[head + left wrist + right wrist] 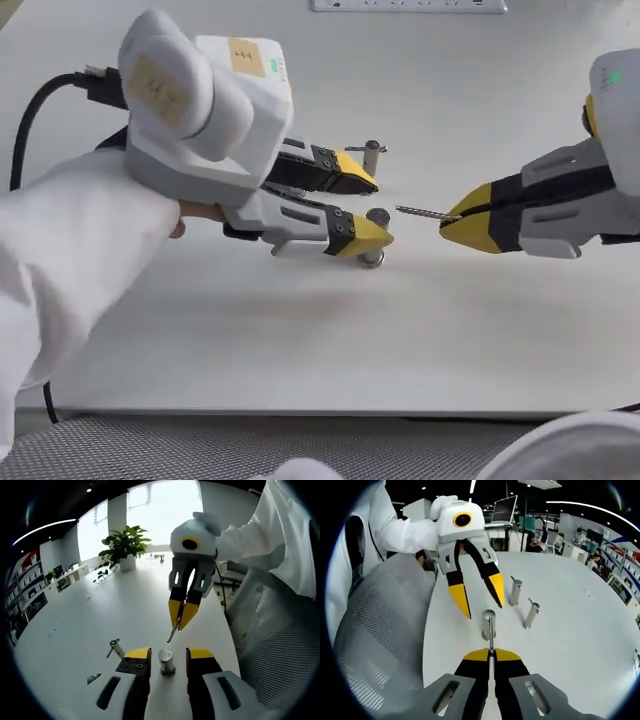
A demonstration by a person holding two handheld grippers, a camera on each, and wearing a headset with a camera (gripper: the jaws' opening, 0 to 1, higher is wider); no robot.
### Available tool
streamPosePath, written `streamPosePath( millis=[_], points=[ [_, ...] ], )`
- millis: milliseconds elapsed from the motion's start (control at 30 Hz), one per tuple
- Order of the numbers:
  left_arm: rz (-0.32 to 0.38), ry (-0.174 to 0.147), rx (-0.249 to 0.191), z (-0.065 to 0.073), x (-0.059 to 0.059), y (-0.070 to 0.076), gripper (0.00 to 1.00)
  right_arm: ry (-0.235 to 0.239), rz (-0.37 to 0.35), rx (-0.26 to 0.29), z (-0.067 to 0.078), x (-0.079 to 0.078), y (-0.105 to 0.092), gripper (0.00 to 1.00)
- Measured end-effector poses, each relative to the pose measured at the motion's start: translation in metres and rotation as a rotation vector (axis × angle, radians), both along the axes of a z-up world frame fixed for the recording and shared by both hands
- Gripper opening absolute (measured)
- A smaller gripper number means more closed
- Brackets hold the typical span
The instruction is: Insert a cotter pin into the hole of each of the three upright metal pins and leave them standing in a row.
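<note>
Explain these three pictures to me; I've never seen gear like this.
There is no robot here: a person holds a handheld gripper in each hand. The head view comes from a headset camera looking down at the white table. The other two views come from a camera on each gripper, looking along its fingers. The left gripper is open, with its yellow fingers on either side of an upright metal pin. The right gripper is shut on a thin cotter pin, which points toward that pin. Two more metal pins stand nearby, each with a cotter pin through its top.
</note>
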State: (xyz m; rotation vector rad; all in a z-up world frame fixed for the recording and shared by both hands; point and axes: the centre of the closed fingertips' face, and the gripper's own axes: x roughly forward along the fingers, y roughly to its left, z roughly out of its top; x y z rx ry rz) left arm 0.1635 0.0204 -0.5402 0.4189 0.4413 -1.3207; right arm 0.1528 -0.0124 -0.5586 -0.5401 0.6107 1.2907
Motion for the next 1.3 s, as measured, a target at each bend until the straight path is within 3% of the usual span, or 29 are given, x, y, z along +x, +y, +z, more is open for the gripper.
streamPosePath(
  millis=[200, 433, 533, 1300],
  points=[
    [-0.001, 0.033, 0.007, -0.010, 0.003, -0.001, 0.20, -0.002, 0.009, -0.026, -0.008, 0.001, -0.001, 0.00],
    [-0.008, 0.047, 0.015, -0.013, 0.004, 0.002, 0.11, -0.008, 0.016, -0.027, -0.009, 0.003, 0.000, 0.00],
    [-0.022, 0.048, 0.031, -0.015, 0.003, 0.003, 0.11, -0.012, 0.030, -0.034, -0.010, 0.004, 0.002, 0.00],
    [-0.022, 0.056, 0.033, -0.015, -0.002, 0.002, 0.11, -0.064, 0.100, -0.068, -0.013, 0.013, 0.022, 0.00]
  ],
)
